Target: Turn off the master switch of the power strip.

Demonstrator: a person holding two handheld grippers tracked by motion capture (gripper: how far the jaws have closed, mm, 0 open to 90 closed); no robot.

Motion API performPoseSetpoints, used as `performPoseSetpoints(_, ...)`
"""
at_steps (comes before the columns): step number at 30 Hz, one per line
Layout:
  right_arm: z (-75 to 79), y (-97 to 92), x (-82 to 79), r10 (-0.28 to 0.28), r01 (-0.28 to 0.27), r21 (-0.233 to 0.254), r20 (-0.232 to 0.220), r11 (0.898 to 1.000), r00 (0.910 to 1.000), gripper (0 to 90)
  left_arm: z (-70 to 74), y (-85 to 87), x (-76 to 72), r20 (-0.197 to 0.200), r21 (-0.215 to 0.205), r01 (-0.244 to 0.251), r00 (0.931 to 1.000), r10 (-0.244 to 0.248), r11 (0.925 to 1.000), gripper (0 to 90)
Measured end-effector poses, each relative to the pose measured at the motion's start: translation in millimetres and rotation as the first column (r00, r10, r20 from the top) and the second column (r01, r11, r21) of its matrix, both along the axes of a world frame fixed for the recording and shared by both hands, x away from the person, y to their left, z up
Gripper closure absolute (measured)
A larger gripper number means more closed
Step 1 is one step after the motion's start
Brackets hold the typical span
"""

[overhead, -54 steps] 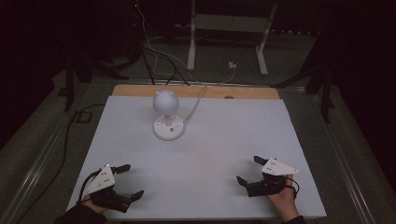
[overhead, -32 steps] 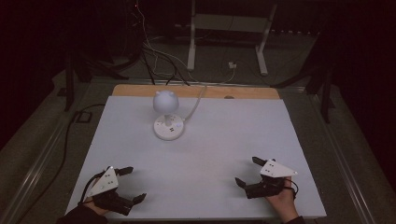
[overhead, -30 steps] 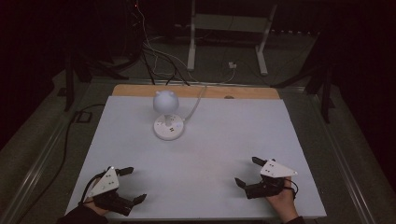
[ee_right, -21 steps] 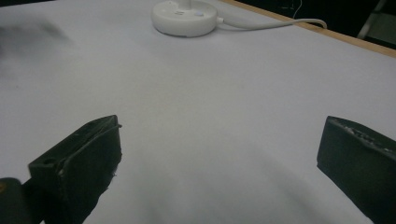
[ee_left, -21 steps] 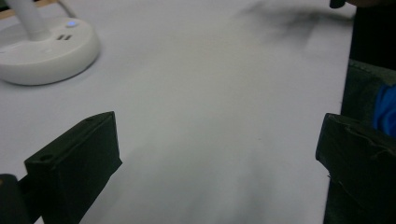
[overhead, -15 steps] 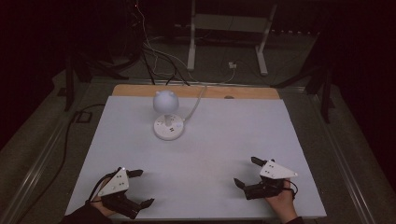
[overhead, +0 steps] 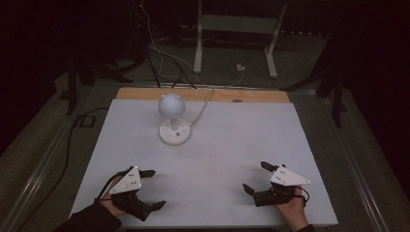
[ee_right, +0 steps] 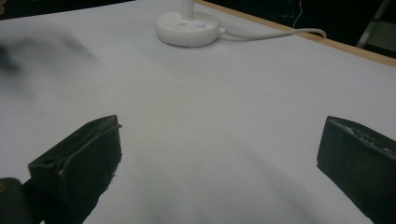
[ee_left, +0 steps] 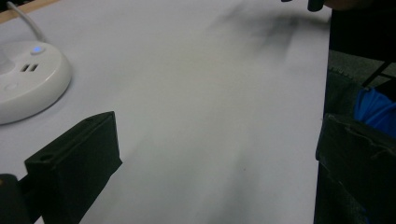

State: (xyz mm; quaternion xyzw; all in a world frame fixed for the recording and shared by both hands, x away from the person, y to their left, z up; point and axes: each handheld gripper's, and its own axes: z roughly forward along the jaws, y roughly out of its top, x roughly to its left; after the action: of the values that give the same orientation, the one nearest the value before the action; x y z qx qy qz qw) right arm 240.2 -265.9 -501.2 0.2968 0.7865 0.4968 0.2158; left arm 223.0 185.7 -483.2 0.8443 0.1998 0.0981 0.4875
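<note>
A small white lamp with a round base [overhead: 175, 131] and a ball-shaped head [overhead: 171, 104] stands at the back middle of the white table [overhead: 232, 140]. My left gripper [overhead: 157, 188] is held low near the front left edge, open, with nothing between its jaws. My right gripper [overhead: 255, 176] is held low near the front right, also open and empty. In the left gripper view the wide-apart jaws of the left gripper [ee_left: 215, 158] frame bare table, with the lamp base [ee_left: 28, 79] at far left. Past the right gripper [ee_right: 219, 154], the lamp base [ee_right: 187, 25] lies far ahead.
The lamp's white cable [overhead: 203, 104] runs over the wooden back edge [overhead: 203, 95] to the floor. Dark cables [overhead: 159, 63] and a metal stand [overhead: 234, 43] lie behind the table. Off the table's front edge, something blue [ee_left: 373, 107] shows in the left gripper view.
My left gripper has shifted a little to the right along the front edge and turned inward. The right gripper has hardly moved. Both stay open.
</note>
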Motion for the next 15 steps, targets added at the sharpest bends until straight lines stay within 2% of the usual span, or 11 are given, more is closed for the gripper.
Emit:
performPoseSetpoints(5, 1.0, -0.4, -0.5, -0.002, 0.002, 0.009, 0.005, 1.0, 1.0, 0.0, 5.9, -5.6, 4.7, -0.008, -0.008, 0.02, 0.9998, -0.02, 0.9998, 0.3)
performPoseSetpoints(8, 0.9, -0.3, -0.4, 0.001, -0.001, 0.01, 0.002, 1.0, 1.0, 0.0, 8.5, -9.6, 7.3, 0.003, -0.001, 0.032, 0.9995, -0.032, 0.9995, 0.3)
performPoseSetpoints(15, 1.6, -0.7, -0.8, 0.004, -0.004, 0.018, 0.004, 1.0, 1.0, 0.0, 15.2, -17.2, 16.7, -0.014, -0.024, 0.038, 0.9992, -0.039, 0.999, 0.3)
